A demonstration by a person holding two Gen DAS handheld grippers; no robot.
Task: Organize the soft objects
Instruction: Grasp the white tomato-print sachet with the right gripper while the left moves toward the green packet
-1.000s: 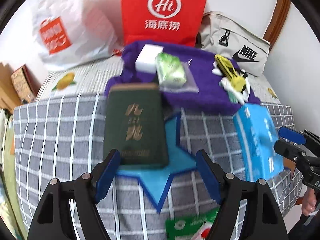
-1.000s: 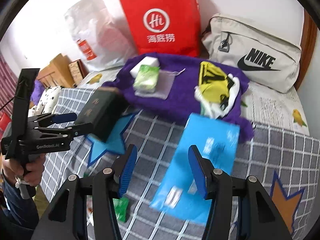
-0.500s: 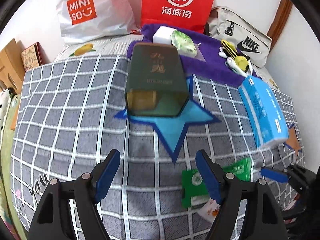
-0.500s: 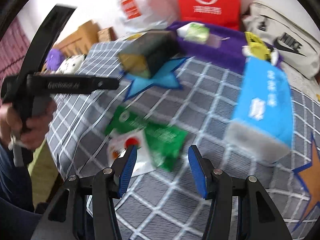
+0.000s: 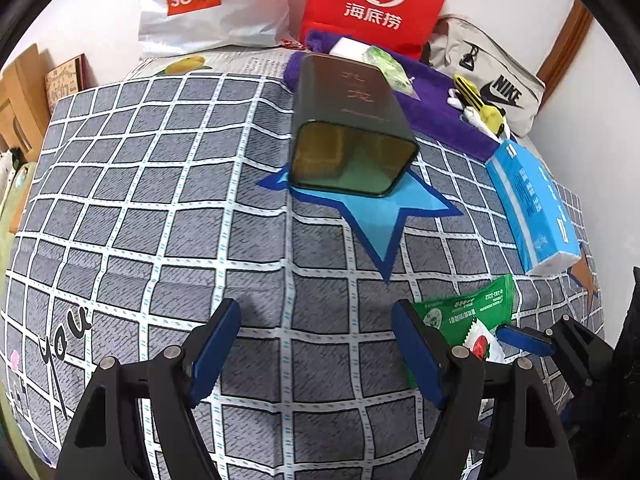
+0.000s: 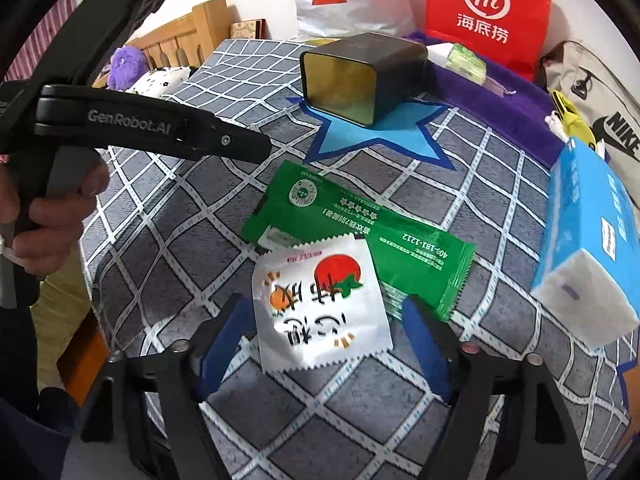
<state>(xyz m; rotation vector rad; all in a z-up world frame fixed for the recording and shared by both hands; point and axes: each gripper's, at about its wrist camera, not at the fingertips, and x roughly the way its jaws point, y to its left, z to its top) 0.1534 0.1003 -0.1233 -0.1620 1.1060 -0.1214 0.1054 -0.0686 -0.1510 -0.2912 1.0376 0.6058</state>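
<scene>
— Right gripper is opening its jaws around the white sachet, not pinching yet?
— Yes. Sachet is lying near the bed's front edge, overlapping the green packet; left gripper is hovering spread, farther.

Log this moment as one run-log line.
right hand-held gripper: opening, astride white sachet | left hand-held gripper: open, empty | green tin: on its side

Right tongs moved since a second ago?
Yes. Right tongs shifted left, off the tissue pack, and now straddle the white sachet, jaws opening.
</scene>
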